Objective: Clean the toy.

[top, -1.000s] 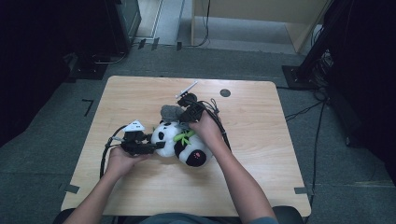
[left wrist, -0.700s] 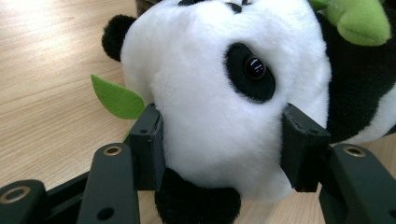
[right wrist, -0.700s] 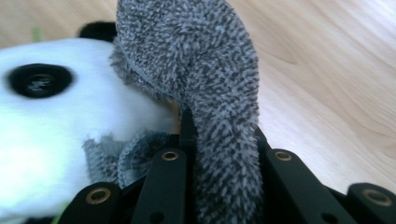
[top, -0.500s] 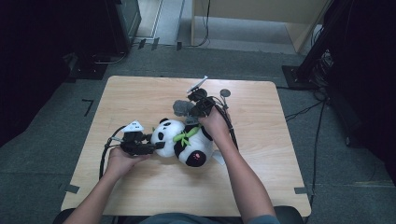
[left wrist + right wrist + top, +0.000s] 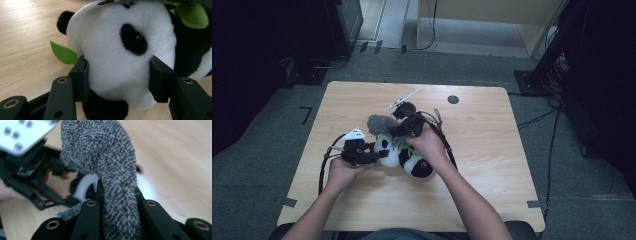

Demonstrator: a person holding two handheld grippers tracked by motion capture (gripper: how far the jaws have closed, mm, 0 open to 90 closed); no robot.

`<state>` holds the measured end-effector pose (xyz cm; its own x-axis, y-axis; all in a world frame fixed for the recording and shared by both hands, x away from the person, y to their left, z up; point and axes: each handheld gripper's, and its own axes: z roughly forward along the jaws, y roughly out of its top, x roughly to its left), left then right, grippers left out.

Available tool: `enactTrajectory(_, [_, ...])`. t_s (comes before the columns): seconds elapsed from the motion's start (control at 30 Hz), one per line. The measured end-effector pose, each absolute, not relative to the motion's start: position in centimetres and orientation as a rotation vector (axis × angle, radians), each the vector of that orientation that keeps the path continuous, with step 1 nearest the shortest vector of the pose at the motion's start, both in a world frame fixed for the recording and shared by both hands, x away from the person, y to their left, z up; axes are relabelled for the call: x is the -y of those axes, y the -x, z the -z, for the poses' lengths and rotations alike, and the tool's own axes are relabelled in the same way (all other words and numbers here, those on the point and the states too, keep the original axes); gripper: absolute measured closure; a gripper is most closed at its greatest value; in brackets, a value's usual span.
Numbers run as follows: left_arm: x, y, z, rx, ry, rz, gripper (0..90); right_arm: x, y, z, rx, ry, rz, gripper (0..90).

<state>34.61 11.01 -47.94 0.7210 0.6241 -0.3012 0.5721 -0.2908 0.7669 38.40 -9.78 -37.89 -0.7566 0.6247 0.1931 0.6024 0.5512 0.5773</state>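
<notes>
A black-and-white panda plush (image 5: 411,161) lies on the wooden table (image 5: 492,150). My left gripper (image 5: 379,154) grips its white head (image 5: 112,57) from both sides. The pads (image 5: 81,77) dent the fur, and the jaws have just been closing tighter on it. A green felt leaf (image 5: 63,53) sticks out beside the head. My right gripper (image 5: 394,131) hovers just past the panda, shut on a grey fuzzy cloth (image 5: 379,123). That cloth (image 5: 105,157) stands up from between the right gripper's (image 5: 117,195) jaws, with the left gripper (image 5: 30,170) behind it.
A small dark round disc (image 5: 453,99) sits in the tabletop at the far side. Black cables (image 5: 324,167) trail from both grippers across the table. Bare wood lies to the right and near the front edge. Dark floor surrounds the table.
The right gripper first lifted away with the grey cloth, then swung left over the panda's head toward the left gripper. The left hand and the panda stayed put.
</notes>
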Motion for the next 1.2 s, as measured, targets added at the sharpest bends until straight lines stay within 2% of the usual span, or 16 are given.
enactTrajectory(0.17, [-11.2, -34.6, 48.2, -0.914, -1.971, -0.054, 43.6, 8.7, -37.3, 39.4, -2.798, -1.036, -1.000, 78.2])
enactTrajectory(0.43, [-11.0, -34.6, 48.1, -0.898, -2.002, -0.063, 44.8, 9.6, -36.4, 39.6, -2.834, -0.921, -0.903, 79.0])
enactTrajectory(0.97, [-10.9, -34.5, 48.1, -0.914, -1.999, -0.070, 45.0, 13.9, -39.5, 40.3, -2.715, -1.150, -0.886, 78.9])
enactTrajectory(1.2, [-10.9, -34.4, 48.1, -0.920, -1.984, -0.070, 44.9, 14.5, -40.8, 40.5, -2.656, -1.195, -0.835, 78.6])
